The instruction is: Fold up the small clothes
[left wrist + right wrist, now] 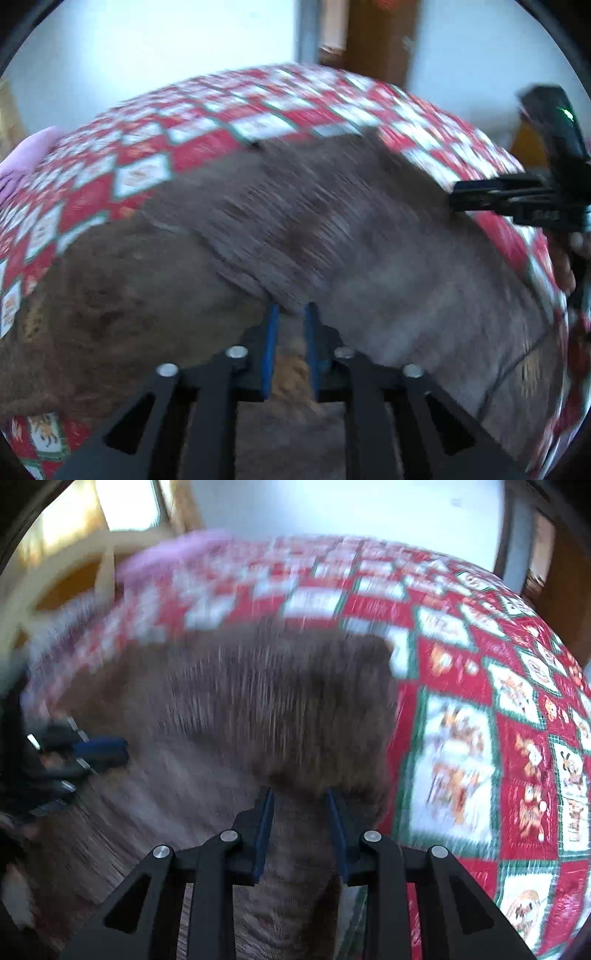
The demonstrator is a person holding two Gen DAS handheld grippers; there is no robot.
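**Brown knit on a red patchwork cloth**

Red, white and green patterned tablecloth (461, 738) over the tabletop, white wall behind. Brown ribbed knit garment (295, 229) spread across it, blurred. Left hand-held gripper (290, 314) nearly closed on a raised fold; right hand-held gripper (300, 797) clamped on the garment's edge. Pink cloth (173, 554) at far edge, indistinct.

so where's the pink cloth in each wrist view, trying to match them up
Left wrist view: the pink cloth sits at the far left edge, on the rim of the red checked tablecloth.
Right wrist view: the pink cloth lies at the upper left, on the far edge of the tablecloth.
Shared landmark: the brown garment, spread mid-table in both views.
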